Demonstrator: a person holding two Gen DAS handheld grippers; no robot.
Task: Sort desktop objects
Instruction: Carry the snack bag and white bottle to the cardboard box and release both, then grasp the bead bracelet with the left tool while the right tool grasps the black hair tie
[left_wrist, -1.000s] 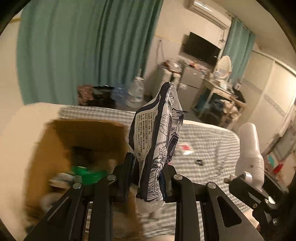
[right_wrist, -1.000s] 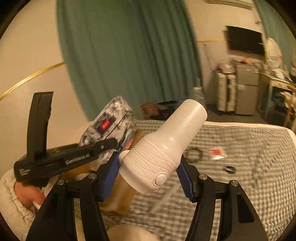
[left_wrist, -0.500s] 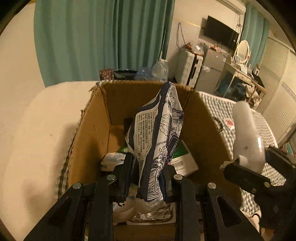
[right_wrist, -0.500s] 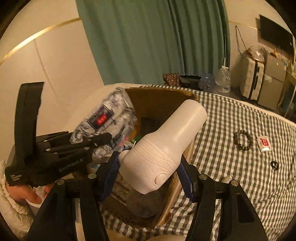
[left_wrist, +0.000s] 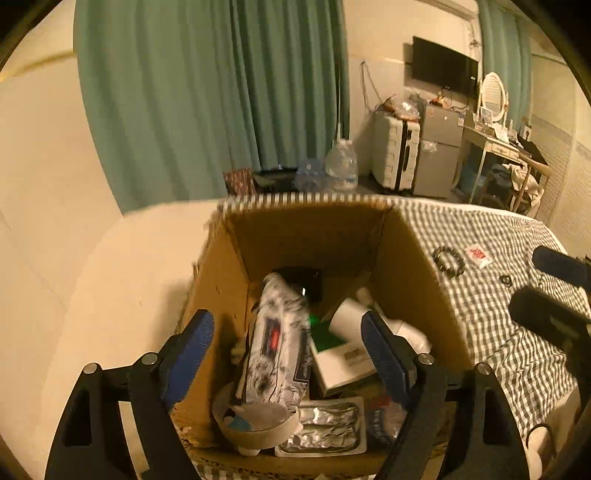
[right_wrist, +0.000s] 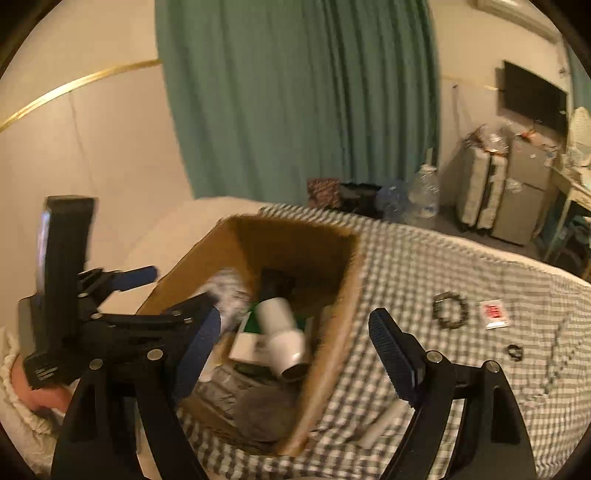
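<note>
**Both tools empty over the box**

While it hangs above the cardboard box (left_wrist: 406, 266), the left tool (left_wrist: 288, 343) now has its blue pads spread wide with nothing between them; half a second ago it pinched the patterned packet (left_wrist: 280, 350), which now lies tilted inside the box, toward its left wall and beside a green-and-white carton (left_wrist: 340, 354). A tape roll (left_wrist: 255, 421) and a foil blister pack (left_wrist: 325, 428) sit at the near end of the box. Outside, to the right of the box on the checked cloth (left_wrist: 498, 325), lie a bead bracelet (left_wrist: 448, 260), a small red-and-white sachet (left_wrist: 479, 255) and a small dark ring (left_wrist: 505, 280).

From the right wrist, the right tool (right_wrist: 291, 354) is likewise spread and empty. The white bottle-like thing (right_wrist: 282, 332) it gripped a moment ago rests inside the box (right_wrist: 332, 332) on top of the carton, near the right wall. The packet (right_wrist: 231, 295) is a blurred patch at the box's left side, so it may not have settled.

Judging by this, two more things are sorted. The bracelet (right_wrist: 450, 310), sachet (right_wrist: 493, 314) and ring (right_wrist: 514, 352), all well right of the box, look like the next pickups.
</note>
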